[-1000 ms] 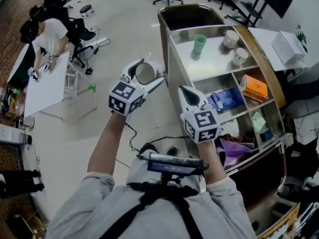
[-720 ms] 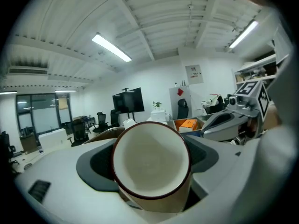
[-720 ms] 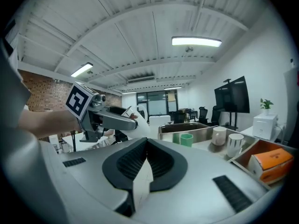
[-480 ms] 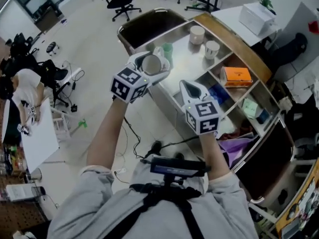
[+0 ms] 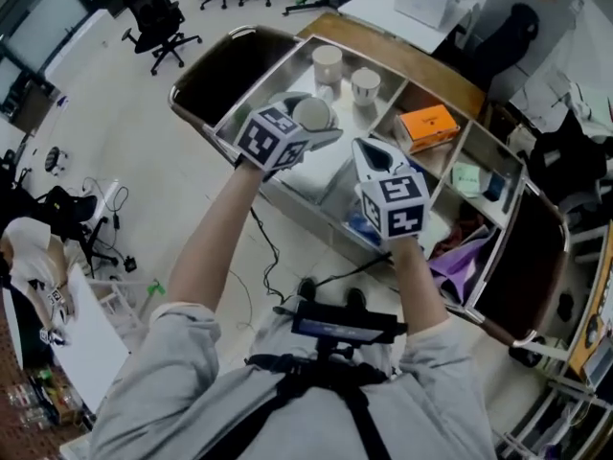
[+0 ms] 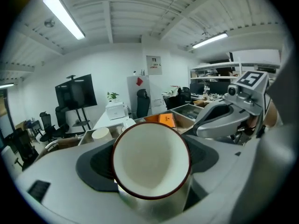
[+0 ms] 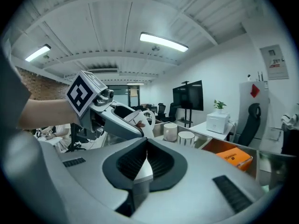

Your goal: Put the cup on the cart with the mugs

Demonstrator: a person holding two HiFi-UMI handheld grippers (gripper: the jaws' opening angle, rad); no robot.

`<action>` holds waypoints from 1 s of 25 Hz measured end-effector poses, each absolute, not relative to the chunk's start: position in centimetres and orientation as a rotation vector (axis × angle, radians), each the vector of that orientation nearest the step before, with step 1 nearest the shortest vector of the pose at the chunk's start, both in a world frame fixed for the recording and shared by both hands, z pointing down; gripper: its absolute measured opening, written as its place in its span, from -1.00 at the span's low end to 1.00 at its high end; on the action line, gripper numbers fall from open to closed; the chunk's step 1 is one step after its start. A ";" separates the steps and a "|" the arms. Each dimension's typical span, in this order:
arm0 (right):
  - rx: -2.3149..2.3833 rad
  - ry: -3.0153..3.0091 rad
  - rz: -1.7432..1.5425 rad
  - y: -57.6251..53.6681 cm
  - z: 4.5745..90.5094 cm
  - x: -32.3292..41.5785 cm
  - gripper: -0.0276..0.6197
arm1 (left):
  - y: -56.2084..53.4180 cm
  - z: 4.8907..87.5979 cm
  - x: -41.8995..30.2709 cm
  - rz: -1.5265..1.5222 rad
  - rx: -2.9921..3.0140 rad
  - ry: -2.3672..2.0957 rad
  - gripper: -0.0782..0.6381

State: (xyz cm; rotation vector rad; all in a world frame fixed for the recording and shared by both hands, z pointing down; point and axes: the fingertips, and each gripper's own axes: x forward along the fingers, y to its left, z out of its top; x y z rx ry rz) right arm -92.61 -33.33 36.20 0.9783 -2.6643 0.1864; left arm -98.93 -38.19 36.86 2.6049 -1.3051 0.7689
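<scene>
My left gripper (image 5: 308, 125) is shut on a white cup (image 5: 312, 112) with a dark red rim, its mouth toward the camera in the left gripper view (image 6: 151, 160). The cup hangs over the metal top shelf of the cart (image 5: 412, 57), just short of two pale mugs (image 5: 328, 62) (image 5: 365, 84) standing there. My right gripper (image 5: 364, 147) is beside it, lower right, shut with nothing in it (image 7: 140, 164). In the right gripper view the cup (image 7: 139, 119) shows with the mugs (image 7: 170, 131) behind.
An orange box (image 5: 428, 123) lies in a cart compartment beside the mugs. A dark bin (image 5: 230, 70) forms the cart's left end. Cables (image 5: 268, 247) run on the floor. Office chairs (image 5: 163, 22) stand far left, and a person's sleeve (image 5: 24, 257) shows at a white table.
Both grippers have moved up to the cart. The cup, earlier over the floor beside the cart, now hangs over its top shelf close to the mugs.
</scene>
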 end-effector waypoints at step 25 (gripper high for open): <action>1.137 -2.594 0.255 -36.1 37.4 -90.3 -0.91 | -47.0 47.7 -96.3 1.128 2.386 -0.978 0.38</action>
